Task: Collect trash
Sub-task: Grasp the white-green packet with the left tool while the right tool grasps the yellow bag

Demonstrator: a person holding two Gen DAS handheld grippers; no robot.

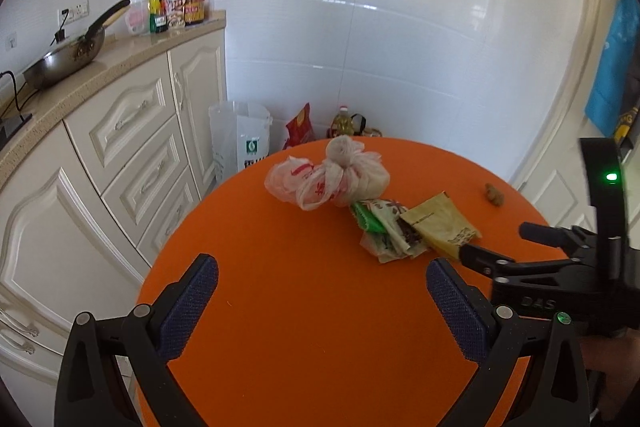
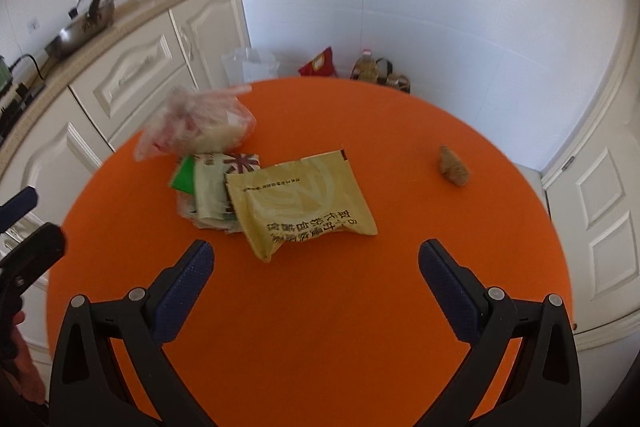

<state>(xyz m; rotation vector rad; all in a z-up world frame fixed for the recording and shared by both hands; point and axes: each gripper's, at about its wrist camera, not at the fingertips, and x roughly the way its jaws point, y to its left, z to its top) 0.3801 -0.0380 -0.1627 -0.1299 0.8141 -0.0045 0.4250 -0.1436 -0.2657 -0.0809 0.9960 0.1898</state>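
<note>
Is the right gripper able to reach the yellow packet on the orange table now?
Probably yes. The right gripper is open and the yellow packet lies just ahead of its fingertips on the orange table, with nothing between them. The left gripper stays off to the side.

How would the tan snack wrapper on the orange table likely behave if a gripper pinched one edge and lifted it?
The tan wrapper looks creased and mostly flat, so it is probably light and floppy, sagging from a pinched edge. Its film looks smooth, so it may slip between the pads. It overlaps the green-and-white wrappers, which might drag along.
</note>
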